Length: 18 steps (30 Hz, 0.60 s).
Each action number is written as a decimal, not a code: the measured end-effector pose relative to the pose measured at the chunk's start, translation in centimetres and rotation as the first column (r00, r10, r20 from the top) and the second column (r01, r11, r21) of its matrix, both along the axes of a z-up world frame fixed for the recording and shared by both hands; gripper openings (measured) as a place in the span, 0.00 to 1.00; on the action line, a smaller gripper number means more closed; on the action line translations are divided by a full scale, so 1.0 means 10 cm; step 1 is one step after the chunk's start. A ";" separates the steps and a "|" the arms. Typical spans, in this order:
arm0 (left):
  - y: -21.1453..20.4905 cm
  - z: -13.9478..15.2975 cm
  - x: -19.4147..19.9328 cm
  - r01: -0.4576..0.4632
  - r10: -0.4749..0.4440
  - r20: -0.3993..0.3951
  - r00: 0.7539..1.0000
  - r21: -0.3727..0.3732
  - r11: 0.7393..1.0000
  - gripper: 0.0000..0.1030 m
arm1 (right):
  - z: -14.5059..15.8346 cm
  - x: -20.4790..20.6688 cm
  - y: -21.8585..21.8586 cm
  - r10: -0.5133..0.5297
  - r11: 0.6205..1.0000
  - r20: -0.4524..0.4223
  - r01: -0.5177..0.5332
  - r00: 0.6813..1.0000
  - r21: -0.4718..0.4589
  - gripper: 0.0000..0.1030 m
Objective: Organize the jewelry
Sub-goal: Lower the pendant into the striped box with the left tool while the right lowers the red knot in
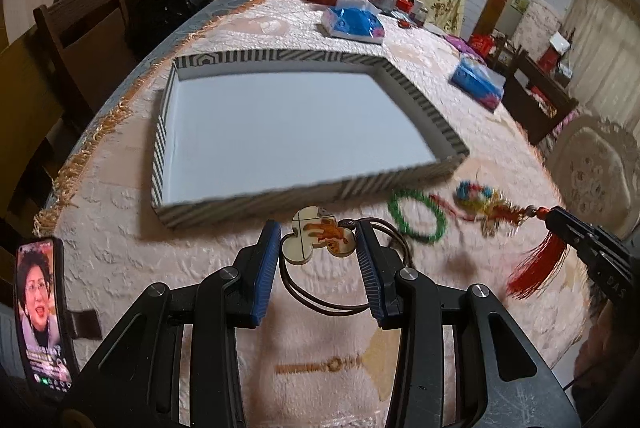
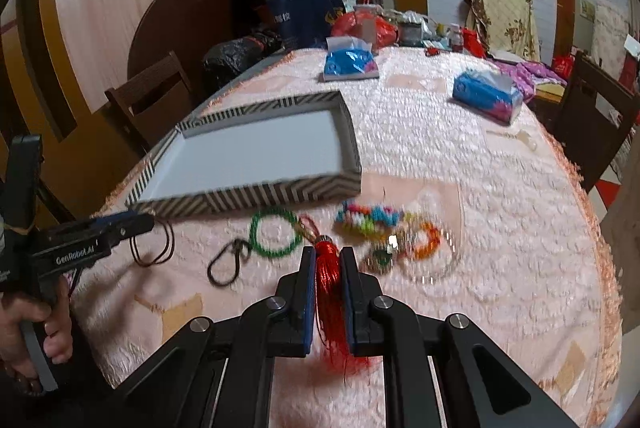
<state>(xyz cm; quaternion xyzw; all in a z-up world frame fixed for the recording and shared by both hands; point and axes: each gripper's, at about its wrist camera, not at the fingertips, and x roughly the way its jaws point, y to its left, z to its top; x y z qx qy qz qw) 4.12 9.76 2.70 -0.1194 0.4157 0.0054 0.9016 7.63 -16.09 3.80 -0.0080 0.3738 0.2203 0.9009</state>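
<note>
A shallow striped tray with a white inside sits on the pink tablecloth; it also shows in the right wrist view. My left gripper is shut on a clover-shaped pendant with a brown cord, just in front of the tray. My right gripper is shut on a red tassel of a charm; it shows at the right of the left wrist view. A green bead bracelet and several colourful bead pieces lie in front of the tray.
A phone stands at the table's left edge. Two blue tissue packs lie further back. Bags and clutter fill the table's far end. Wooden chairs stand around the table. A dark carabiner clip lies beside the bracelet.
</note>
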 end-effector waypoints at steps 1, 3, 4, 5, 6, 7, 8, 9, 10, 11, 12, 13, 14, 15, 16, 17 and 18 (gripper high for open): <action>0.02 0.08 0.05 -0.010 0.010 0.016 1.000 0.018 1.000 0.37 | 0.03 0.04 0.02 0.004 1.000 0.008 -0.004 1.000 0.008 0.10; 0.08 0.18 0.15 -0.021 0.020 0.033 0.999 0.029 0.999 0.37 | 0.14 0.16 0.07 0.016 0.999 0.029 -0.016 0.999 0.029 0.10; 0.12 0.24 0.24 -0.027 0.026 0.039 0.999 0.024 0.999 0.37 | 0.19 0.21 0.10 0.020 0.999 0.036 -0.022 0.999 0.040 0.10; 0.16 0.29 0.33 -0.035 0.033 0.045 0.998 0.026 0.999 0.37 | 0.26 0.29 0.14 0.033 0.998 0.046 -0.035 0.998 0.060 0.10; 0.20 0.33 0.42 -0.046 0.045 0.048 0.998 0.029 0.999 0.37 | 0.30 0.35 0.18 0.042 0.996 0.050 -0.046 0.998 0.073 0.10; 0.27 0.38 0.56 -0.058 0.057 0.047 0.997 0.017 0.998 0.37 | 0.37 0.43 0.22 0.049 0.995 0.056 -0.054 0.997 0.087 0.10; 0.32 0.40 0.65 -0.061 0.060 0.047 0.997 0.007 0.998 0.37 | 0.45 0.51 0.27 0.054 0.993 0.062 -0.060 0.997 0.100 0.10; 0.36 0.42 0.75 -0.071 0.070 0.053 0.996 0.018 0.997 0.37 | 0.51 0.57 0.30 0.064 0.991 0.065 -0.072 0.996 0.115 0.10; 0.39 0.42 0.82 -0.083 0.081 0.059 0.995 0.038 0.996 0.37 | 0.58 0.64 0.34 0.073 0.988 0.073 -0.082 0.995 0.127 0.10; 0.42 0.40 0.89 -0.085 0.082 0.060 0.995 0.048 0.995 0.37 | 0.64 0.69 0.38 0.075 0.987 0.082 -0.085 0.994 0.133 0.10; 0.45 0.36 0.94 -0.087 0.084 0.056 0.995 0.050 0.995 0.37 | 0.71 0.76 0.42 0.080 0.985 0.089 -0.093 0.993 0.148 0.10; 0.50 0.29 1.00 -0.099 0.096 0.045 0.994 0.048 0.994 0.36 | 0.74 0.81 0.45 0.085 0.982 0.091 -0.098 0.992 0.158 0.10; 0.55 0.19 1.05 -0.110 0.109 0.025 0.994 0.044 0.993 0.37 | 0.76 0.87 0.48 0.088 0.980 0.093 -0.102 0.992 0.168 0.10; 0.59 0.10 1.08 -0.119 0.119 0.008 0.993 0.039 0.992 0.37 | 0.77 0.94 0.52 0.091 0.978 0.089 -0.105 0.992 0.178 0.10; 0.64 0.01 1.12 -0.134 0.134 -0.012 0.991 0.040 0.990 0.37 | 0.76 1.00 0.56 0.094 0.975 0.080 -0.108 0.992 0.192 0.10; 0.67 -0.05 1.15 -0.146 0.148 -0.038 0.988 0.043 0.988 0.37 | 0.72 1.07 0.60 0.096 0.973 0.071 -0.109 0.993 0.205 0.10; 0.70 -0.11 1.18 -0.153 0.155 -0.059 0.986 0.039 0.987 0.36 | 0.67 1.13 0.66 0.094 0.971 0.058 -0.105 0.994 0.214 0.10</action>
